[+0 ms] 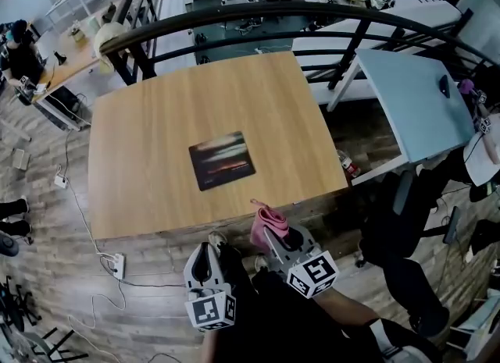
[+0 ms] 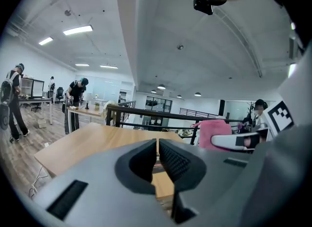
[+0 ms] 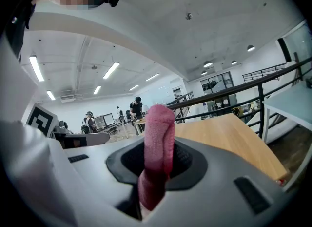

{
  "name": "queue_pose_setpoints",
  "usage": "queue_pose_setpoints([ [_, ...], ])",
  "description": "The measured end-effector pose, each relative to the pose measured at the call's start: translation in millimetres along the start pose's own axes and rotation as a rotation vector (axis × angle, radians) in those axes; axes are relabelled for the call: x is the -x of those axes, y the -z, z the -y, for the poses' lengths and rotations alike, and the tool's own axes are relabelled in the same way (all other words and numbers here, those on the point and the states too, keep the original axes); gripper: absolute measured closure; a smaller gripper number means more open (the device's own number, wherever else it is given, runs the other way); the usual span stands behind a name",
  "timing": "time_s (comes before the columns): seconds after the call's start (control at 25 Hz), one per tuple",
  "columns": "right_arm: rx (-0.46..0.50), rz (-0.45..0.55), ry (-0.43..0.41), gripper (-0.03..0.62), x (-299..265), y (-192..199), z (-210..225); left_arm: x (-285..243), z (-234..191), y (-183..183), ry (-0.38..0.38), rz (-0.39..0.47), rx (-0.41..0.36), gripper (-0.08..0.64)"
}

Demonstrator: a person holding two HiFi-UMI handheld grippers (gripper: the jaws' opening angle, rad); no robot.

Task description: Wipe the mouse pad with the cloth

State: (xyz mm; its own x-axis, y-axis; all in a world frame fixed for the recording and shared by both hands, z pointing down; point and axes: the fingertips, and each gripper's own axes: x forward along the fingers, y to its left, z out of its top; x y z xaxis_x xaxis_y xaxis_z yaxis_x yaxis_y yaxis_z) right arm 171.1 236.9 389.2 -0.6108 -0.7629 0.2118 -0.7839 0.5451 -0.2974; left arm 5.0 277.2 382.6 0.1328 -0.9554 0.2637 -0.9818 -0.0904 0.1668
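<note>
A dark mouse pad (image 1: 223, 160) lies flat near the middle of the wooden table (image 1: 148, 143). A pink cloth (image 1: 263, 225) is clamped in my right gripper (image 1: 273, 238), held below the table's front edge, well short of the pad. In the right gripper view the cloth (image 3: 157, 143) stands folded between the shut jaws of that gripper (image 3: 158, 160). My left gripper (image 1: 209, 254) hangs beside it, lower left, its jaws shut with nothing between them. In the left gripper view its jaws (image 2: 157, 161) point over the table, and the pink cloth (image 2: 212, 132) shows at the right.
A black railing (image 1: 258, 14) curves behind the table. A light blue desk (image 1: 418, 100) stands to the right, a person (image 1: 476, 143) beside it. Cables and a power strip (image 1: 116, 264) lie on the wood floor at left. More desks and people fill the far left.
</note>
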Motion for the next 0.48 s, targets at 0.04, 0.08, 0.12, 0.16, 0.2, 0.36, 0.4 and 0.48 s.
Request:
queue_pose_setpoints([
  [0.04, -0.002, -0.003, 0.006, 0.501, -6.7, -0.8, 3.2, -8.7, -3.5, 0.9, 0.005, -0.007, -0.002, 0.528],
  [0.08, -0.005, -0.006, 0.014, 0.502, -13.7, -1.5, 5.8, -17.1, -7.6, 1.8, 0.011, -0.014, -0.003, 0.528],
  [0.12, -0.008, -0.008, 0.022, 0.501, -21.0, -2.5, 8.0, -25.6, -12.6, 2.5, 0.017, -0.021, -0.001, 0.528],
  [0.16, -0.008, -0.010, 0.031, 0.502, -28.5, -4.2, 9.9, -34.1, -18.4, 3.0, 0.023, -0.028, 0.003, 0.527],
  [0.2, -0.007, -0.012, 0.039, 0.501, -36.5, -6.4, 11.4, -42.9, -24.6, 3.2, 0.029, -0.034, 0.008, 0.528],
  [0.36, -0.017, -0.023, 0.059, 0.500, -73.1, -12.8, 13.6, -78.7, -52.6, -0.9, 0.051, -0.065, 0.002, 0.528],
  [0.4, -0.018, -0.028, 0.063, 0.502, -83.0, -13.5, 13.5, -87.2, -59.3, -1.9, 0.059, -0.074, 0.000, 0.528],
  [0.48, -0.010, -0.042, 0.072, 0.501, -103.8, -13.9, 12.7, -103.6, -72.5, -1.6, 0.078, -0.094, -0.005, 0.528],
])
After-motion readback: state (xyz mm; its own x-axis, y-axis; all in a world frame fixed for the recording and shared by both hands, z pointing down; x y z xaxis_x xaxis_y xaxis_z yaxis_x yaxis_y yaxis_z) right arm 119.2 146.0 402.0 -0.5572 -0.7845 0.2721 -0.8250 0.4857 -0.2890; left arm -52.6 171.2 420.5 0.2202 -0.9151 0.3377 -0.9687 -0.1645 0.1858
